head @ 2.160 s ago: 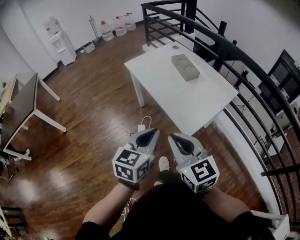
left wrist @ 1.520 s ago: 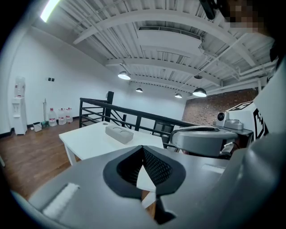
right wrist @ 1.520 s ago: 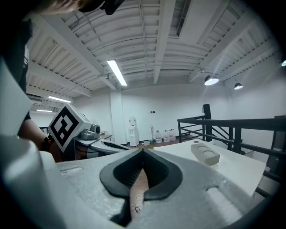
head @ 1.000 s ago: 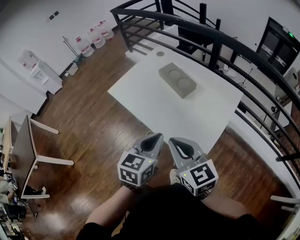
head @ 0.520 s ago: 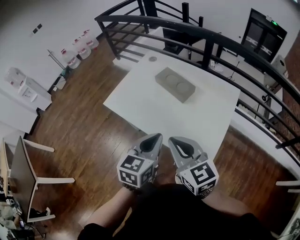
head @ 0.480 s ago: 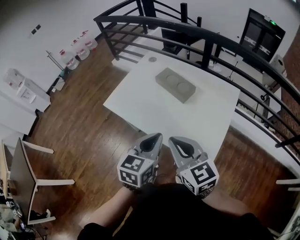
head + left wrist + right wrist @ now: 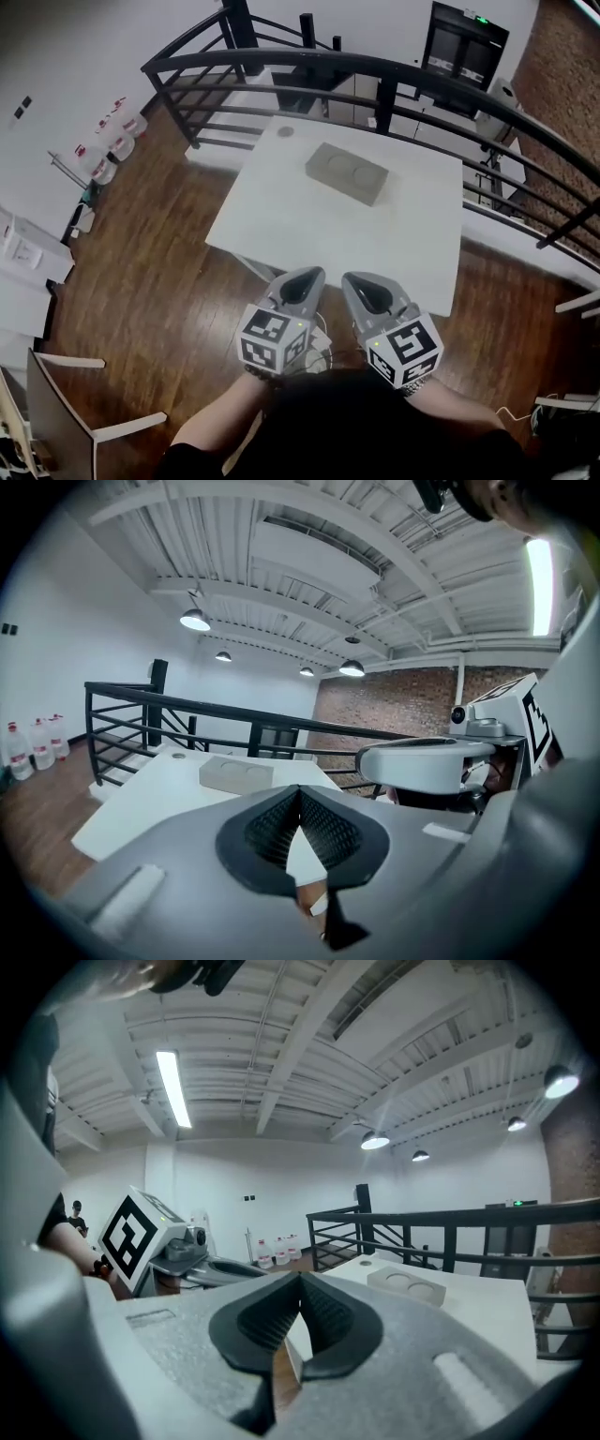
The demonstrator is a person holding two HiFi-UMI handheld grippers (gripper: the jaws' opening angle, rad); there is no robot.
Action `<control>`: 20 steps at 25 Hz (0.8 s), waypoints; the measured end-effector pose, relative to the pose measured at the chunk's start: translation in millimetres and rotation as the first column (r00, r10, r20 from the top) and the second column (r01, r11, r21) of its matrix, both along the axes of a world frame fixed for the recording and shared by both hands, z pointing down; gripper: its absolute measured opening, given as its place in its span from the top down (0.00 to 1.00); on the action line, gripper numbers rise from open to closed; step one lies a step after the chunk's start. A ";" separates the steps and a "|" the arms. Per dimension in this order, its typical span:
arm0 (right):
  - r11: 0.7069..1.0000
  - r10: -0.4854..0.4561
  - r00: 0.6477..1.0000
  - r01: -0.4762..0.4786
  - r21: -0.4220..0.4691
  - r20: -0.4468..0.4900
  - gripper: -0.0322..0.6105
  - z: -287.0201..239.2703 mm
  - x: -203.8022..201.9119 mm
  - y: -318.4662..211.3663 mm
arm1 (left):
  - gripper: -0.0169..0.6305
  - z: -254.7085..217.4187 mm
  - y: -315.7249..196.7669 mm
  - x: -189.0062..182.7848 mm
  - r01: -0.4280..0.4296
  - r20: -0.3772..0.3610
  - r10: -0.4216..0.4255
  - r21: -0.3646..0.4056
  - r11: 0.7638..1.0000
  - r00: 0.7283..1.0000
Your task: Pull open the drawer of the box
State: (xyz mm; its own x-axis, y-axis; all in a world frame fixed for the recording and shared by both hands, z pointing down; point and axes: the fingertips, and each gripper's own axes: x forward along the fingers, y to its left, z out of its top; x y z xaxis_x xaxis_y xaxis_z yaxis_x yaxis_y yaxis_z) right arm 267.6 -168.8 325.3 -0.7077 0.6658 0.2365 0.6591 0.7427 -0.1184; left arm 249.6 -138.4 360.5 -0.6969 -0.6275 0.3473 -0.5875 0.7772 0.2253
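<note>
Closing on the white table [image 7: 281, 225]: about two seconds ago it stood farther off and turned at an angle. It now lies square ahead, with the black metal railing [image 7: 394, 70] curving past its far side. The water bottles [image 7: 108, 131] have slid from beyond the table to well off its left. Both grippers keep the same side-by-side pose at the table's near edge, over the glossy dark plank floor [image 7: 159, 272].

The left gripper [image 7: 302, 276] has its jaws pressed together tip to tip and grips nothing. Its dark ribbed pads [image 7: 272, 829] meet in a narrow seam inside a smooth grey moulded shell. The right gripper [image 7: 362, 279] is the same, jaws meeting at the tips with nothing between them. Each carries a cube [image 7: 272, 339] bearing bold black-and-white square marker patterns.

The box [image 7: 347, 173] sits on the far half of the table, nearer the railing, well apart from both grippers. It is a flat, matte grey rectangular block with two shallow round recesses side by side in its top. Which face holds the drawer cannot be made out. From the left gripper view the box [image 7: 234, 772] shows low on the tabletop, left of the seam; from the right gripper view the box [image 7: 405, 1283] lies right of the seam.
</note>
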 end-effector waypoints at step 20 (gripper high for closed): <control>0.983 0.181 0.982 -0.182 0.018 0.045 0.96 -14.1 53.1 22.2 | 0.96 -1.1 14.3 41.0 -0.167 0.031 0.166 0.013 0.986 0.986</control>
